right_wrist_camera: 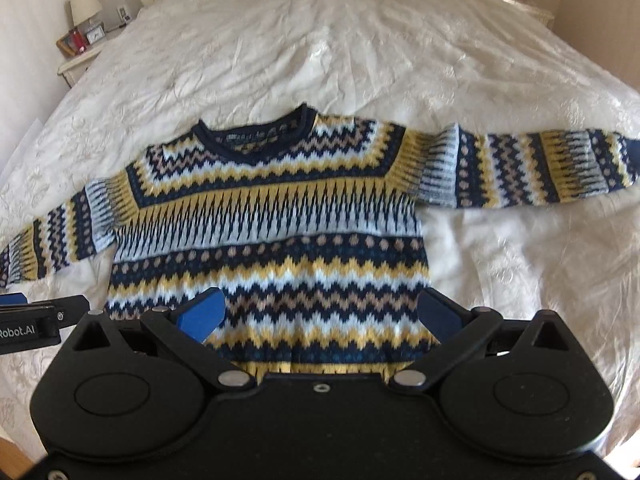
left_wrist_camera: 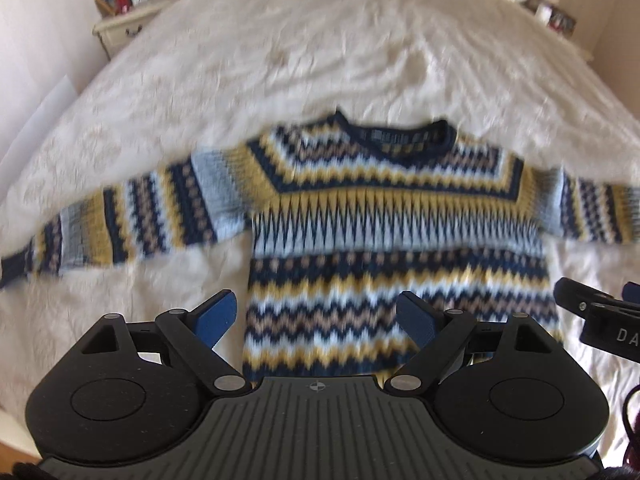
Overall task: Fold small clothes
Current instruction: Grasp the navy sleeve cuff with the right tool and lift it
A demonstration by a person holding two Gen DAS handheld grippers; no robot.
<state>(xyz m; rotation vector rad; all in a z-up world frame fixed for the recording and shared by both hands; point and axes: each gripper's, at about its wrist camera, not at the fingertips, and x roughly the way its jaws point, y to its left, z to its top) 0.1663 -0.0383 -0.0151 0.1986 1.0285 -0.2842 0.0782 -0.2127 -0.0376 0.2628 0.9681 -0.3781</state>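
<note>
One small knitted sweater [right_wrist_camera: 272,216] lies flat on its back on the white bedspread [right_wrist_camera: 360,40], neckline [right_wrist_camera: 256,136] away from the person and hem [left_wrist_camera: 320,364] nearest them. Both sleeves are stretched straight out to the sides, the left sleeve [left_wrist_camera: 120,224] and the right sleeve [right_wrist_camera: 532,172], so nothing is folded yet. The zigzag bands of navy, yellow and pale blue run across the body without a big wrinkle.

Just above the hem hover the two tools. The left gripper [left_wrist_camera: 316,316] has its blue pads spread wide with nothing between them but the view down to the knit; the right gripper [right_wrist_camera: 320,314] is spread just as wide and also empty. They sit side by side, each showing at the edge of the other's view. The left-hand view is smeared, so fine detail there is hard to judge.

To my eye the first fold is about to begin. Doing it well probably means each tool goes out to its own sleeve, pinches the cuff or the shoulder seam through both layers, and lays the sleeve across the chest without dragging the body askew. A soft knit like this will likely stretch and bunch if tugged, so lifting before moving seems wise.

Farther off stand a nightstand [left_wrist_camera: 120,26] with a lamp [right_wrist_camera: 85,5] and small picture frames.
</note>
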